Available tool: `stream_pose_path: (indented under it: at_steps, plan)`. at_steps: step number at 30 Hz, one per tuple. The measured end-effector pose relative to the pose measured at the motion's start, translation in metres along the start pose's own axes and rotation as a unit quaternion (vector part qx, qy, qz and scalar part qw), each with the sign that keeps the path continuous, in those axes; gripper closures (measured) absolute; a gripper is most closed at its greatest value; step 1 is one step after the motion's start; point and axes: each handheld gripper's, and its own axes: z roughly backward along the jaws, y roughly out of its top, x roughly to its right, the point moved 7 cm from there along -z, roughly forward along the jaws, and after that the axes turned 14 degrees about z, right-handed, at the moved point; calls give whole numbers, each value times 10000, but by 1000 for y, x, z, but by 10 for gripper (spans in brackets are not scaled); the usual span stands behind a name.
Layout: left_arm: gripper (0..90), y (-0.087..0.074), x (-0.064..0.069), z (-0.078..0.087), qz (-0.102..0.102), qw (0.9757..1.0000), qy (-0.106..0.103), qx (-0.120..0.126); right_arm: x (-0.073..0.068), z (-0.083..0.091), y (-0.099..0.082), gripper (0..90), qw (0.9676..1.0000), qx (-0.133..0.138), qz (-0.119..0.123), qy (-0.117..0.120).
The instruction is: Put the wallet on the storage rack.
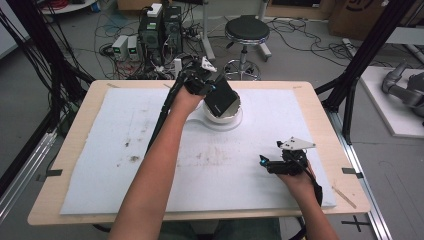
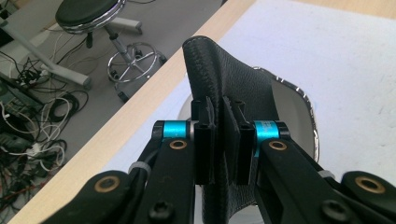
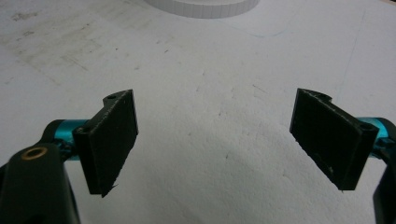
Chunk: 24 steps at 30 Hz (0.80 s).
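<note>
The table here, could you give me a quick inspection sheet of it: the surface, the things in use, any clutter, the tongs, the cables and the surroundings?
Surface: white mat on a wooden table; brownish stains and specks mid-mat.
Job's things: black leather pouch held over a white bowl that stands on a white plate.
Clutter: nothing seen on the mat besides these.
Tongs: left tongs shut on the pouch's edge; right tongs open, nothing between them, low over the mat.
Cables: a black cable trails from the left tongs; tangled wires on the floor.
Surroundings: black stool, electronics boxes, black frame posts.
</note>
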Motion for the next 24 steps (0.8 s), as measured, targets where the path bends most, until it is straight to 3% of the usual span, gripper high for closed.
stream_pose_path:
  at_steps: [7, 11, 12, 13, 15, 22, 24]
  plan:
    - [826, -7, 8, -11, -174, 9997, 22, -157, -1, -1, 1, 152, 10000, 3, 24, 20]
    - [807, -13, 12, -18, -101, 9999, 18, -125, -1, -1, 1, 153, 10000, -3, 30, 17]
    - [736, -13, 12, -18, -67, 9999, 33, -78, -1, -1, 1, 152, 10000, 2, 31, 15]
    - [736, -13, 11, -17, -29, 10000, 46, -43, -1, -1, 1, 152, 10000, 2, 31, 15]
    - [611, -11, 10, -12, 23, 10000, 34, 3, -1, -1, 0, 153, 10000, -6, 17, 21]
    - [489, -4, 16, 11, 114, 9995, -66, 272, -3, -3, 2, 152, 10000, -18, 56, 45]
    - [446, -6, 17, 17, 184, 9992, -183, 296, -5, -3, 4, 153, 10000, -4, 71, 56]
